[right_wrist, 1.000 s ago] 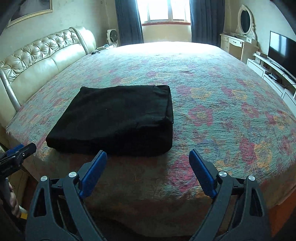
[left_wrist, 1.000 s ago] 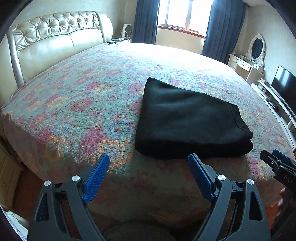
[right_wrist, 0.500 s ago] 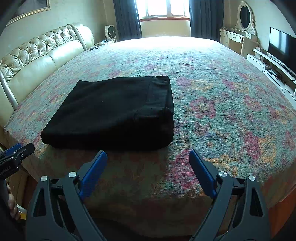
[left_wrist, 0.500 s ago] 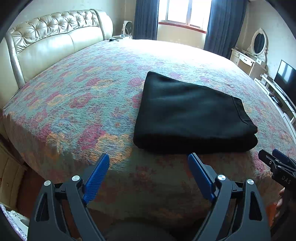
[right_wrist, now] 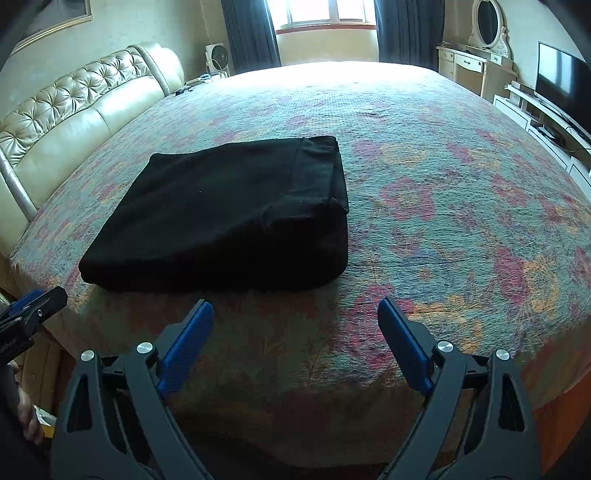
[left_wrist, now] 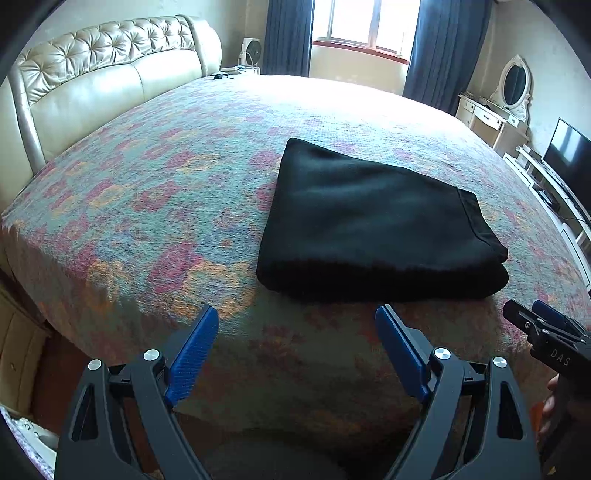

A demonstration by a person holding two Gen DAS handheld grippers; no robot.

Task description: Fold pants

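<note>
Nearest to each camera stand two black fingers with blue pads: the left gripper [left_wrist: 297,319] has its jaws spread wide with nothing between them, held off the near edge of the bed, and the right gripper [right_wrist: 295,312] is the same, jaws wide apart and empty, beside it at the same edge. Each tool also shows at the rim of the other's view, so there are two grippers in all, four blue pads counted. Part of a hand [left_wrist: 550,406] shows under the right gripper at the edge of the left view. Just past the fingertips lies one pair of black pants [left_wrist: 369,225], folded into a thick, flat rectangular stack near the near edge of the bed; neither gripper touches it. From the left view the stack sits ahead and slightly right; from the right view it sits ahead and left, with a seamed band along its right end. It rests on one floral bedspread [left_wrist: 155,192] in pink, orange and teal that covers the whole mattress. To the left runs one tufted cream headboard [left_wrist: 96,74]. Farthest off are one window [right_wrist: 317,13] flanked by two dark curtains, one small fan [right_wrist: 216,55], one dressing table with an oval mirror [right_wrist: 487,18], and one television [right_wrist: 557,74] on a low white unit.
</note>
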